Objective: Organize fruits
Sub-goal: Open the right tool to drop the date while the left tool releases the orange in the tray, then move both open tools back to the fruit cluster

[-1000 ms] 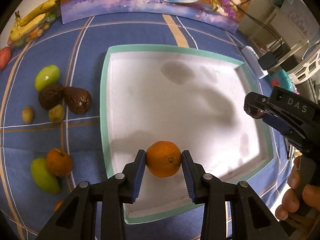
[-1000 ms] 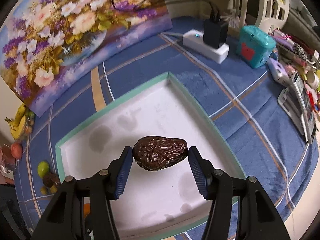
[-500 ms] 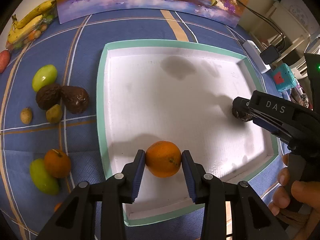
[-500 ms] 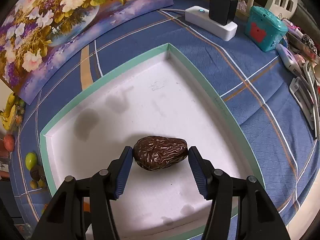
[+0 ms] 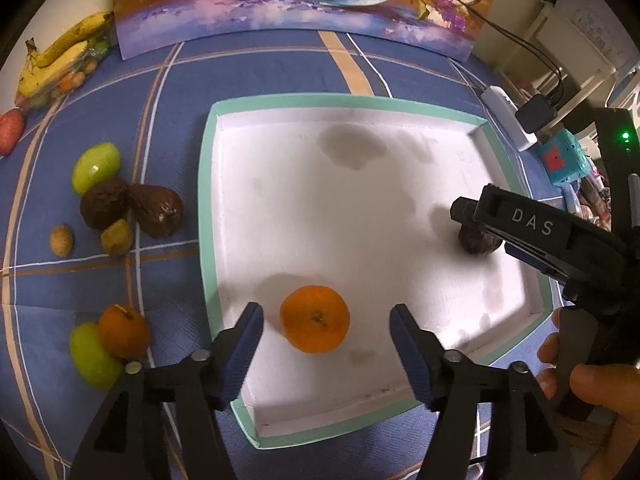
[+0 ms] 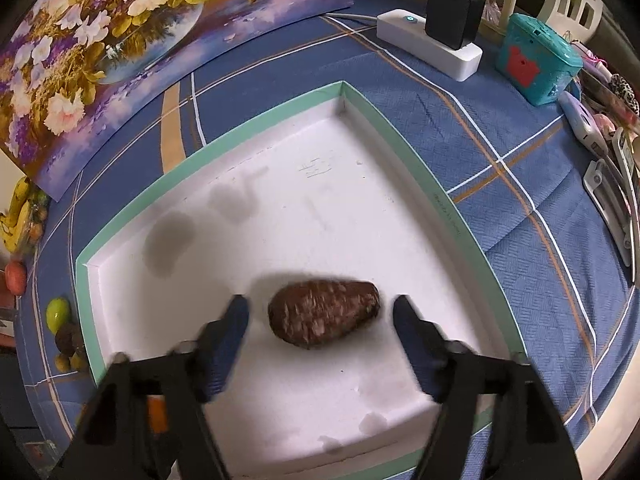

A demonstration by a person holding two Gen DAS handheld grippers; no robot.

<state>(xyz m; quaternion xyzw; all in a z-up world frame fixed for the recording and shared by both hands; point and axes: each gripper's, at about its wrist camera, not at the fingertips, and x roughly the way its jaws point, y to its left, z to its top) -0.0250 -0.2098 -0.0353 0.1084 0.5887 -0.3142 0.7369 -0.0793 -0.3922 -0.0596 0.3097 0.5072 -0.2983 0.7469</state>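
Orange fruit [image 5: 314,324] and brown avocado [image 6: 323,313] lie in tray [image 5: 206,216], jaws apart.

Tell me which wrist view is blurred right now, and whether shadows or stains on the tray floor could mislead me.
Right wrist view: motion blur smears the right gripper and brown fruit. Left wrist view: sharp; the orange casts a soft shadow on the tray, and grey blotches near its far wall look like stains.

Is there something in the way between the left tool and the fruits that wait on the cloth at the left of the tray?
Yes. The left tool is open over the tray floor, and the tray's green left wall rises between it and the avocados; it must lift over. The orange lies between its fingers.
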